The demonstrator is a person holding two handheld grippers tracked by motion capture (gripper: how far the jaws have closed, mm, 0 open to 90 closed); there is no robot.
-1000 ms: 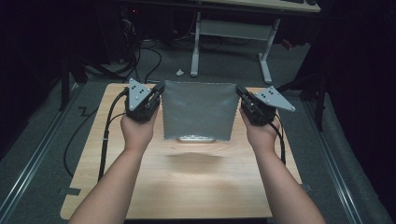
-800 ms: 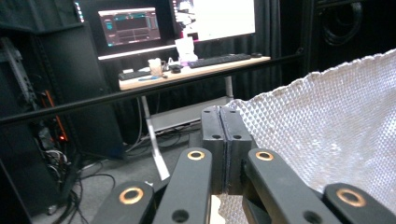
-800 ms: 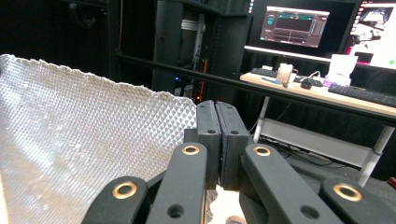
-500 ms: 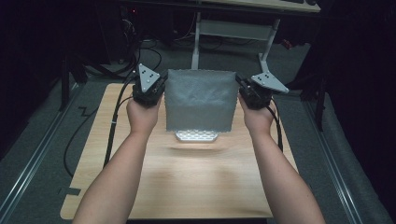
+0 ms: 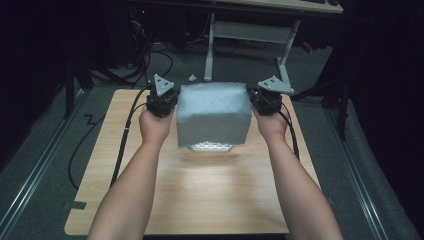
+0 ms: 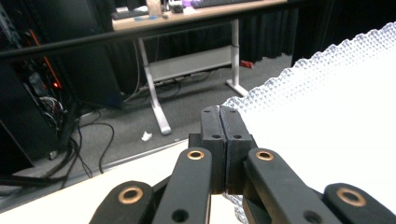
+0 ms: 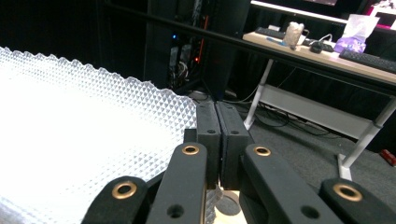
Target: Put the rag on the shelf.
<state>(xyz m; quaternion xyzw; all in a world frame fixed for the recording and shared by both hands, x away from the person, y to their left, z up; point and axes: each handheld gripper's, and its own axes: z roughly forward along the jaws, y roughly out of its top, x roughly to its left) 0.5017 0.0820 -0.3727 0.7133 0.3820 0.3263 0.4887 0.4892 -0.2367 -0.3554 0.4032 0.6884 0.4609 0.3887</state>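
A white cloth with a fine diamond texture [image 5: 212,115] is stretched between the two grippers over the far half of the wooden table [image 5: 200,200]. My left gripper [image 5: 174,96] is shut on the cloth's left top corner. Its closed jaws [image 6: 219,112] pinch the scalloped edge of the cloth [image 6: 327,116]. My right gripper [image 5: 252,96] is shut on the right top corner. There too the jaws [image 7: 216,109] meet on the cloth [image 7: 70,116]. The cloth hangs down toward the person, with its bright lower edge [image 5: 210,146] close to the tabletop. I cannot tell if that edge touches.
A black cable [image 5: 125,135] trails from the left gripper across the table's left side, another [image 5: 291,130] from the right. Beyond the table stands a desk on white legs [image 5: 210,45], with cables on the grey floor [image 5: 165,55]. Metal rails [image 5: 30,180] run along both sides.
Both hands have carried the cloth farther across the table, away from the person. The cloth's top has tipped forward so more of its upper side shows. Both grips are unchanged.
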